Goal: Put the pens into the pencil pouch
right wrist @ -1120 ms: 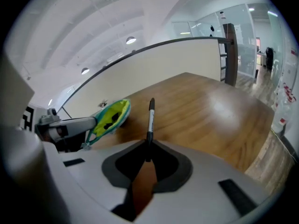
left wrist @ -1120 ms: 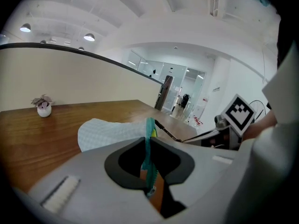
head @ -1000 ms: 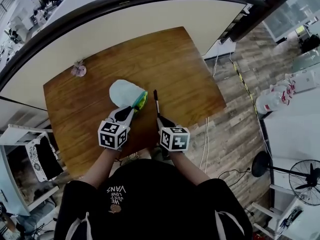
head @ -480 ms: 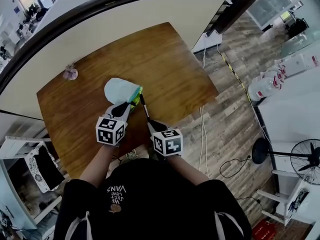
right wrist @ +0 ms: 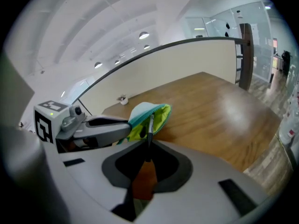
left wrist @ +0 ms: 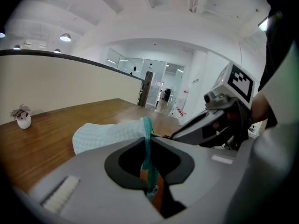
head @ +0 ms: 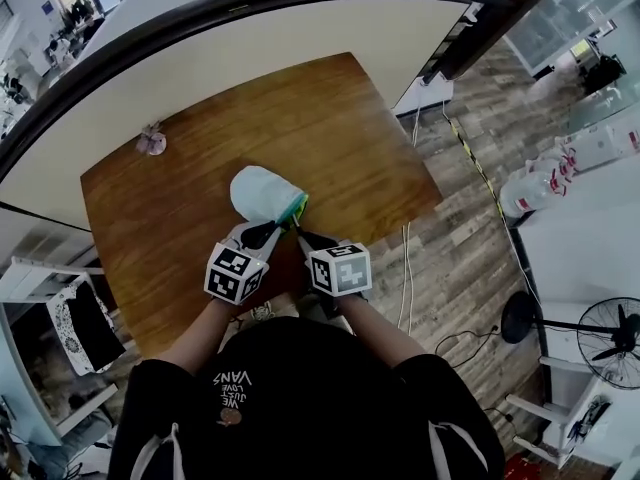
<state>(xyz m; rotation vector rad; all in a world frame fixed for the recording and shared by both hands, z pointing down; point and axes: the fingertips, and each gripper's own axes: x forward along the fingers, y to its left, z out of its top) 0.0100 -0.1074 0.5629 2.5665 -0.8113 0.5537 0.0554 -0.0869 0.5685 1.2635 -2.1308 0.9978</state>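
A light blue pencil pouch [head: 262, 190] with a teal zipper and a yellow-green lining lies on the wooden table [head: 330, 118]. My left gripper [head: 272, 231] is shut on the zipper edge at the pouch's mouth [left wrist: 146, 129], holding it up and open. My right gripper [head: 303, 236] is shut on a thin black pen [right wrist: 150, 127]. The pen points away from me, with its tip at the pouch's open mouth [right wrist: 156, 118]. The two grippers stand close side by side at the table's near edge. In the head view the pen is almost hidden between them.
A small potted plant [head: 152, 140] stands at the table's far left corner. A curved white wall runs behind the table. To the right, past the table's edge, there is wooden floor with cables [head: 410, 268] and a standing fan [head: 610, 343].
My right gripper has swung the pen from pointing straight away, beside the pouch, to the left into the pouch's mouth. Both grippers have drawn closer together; the left one keeps its hold on the pouch.
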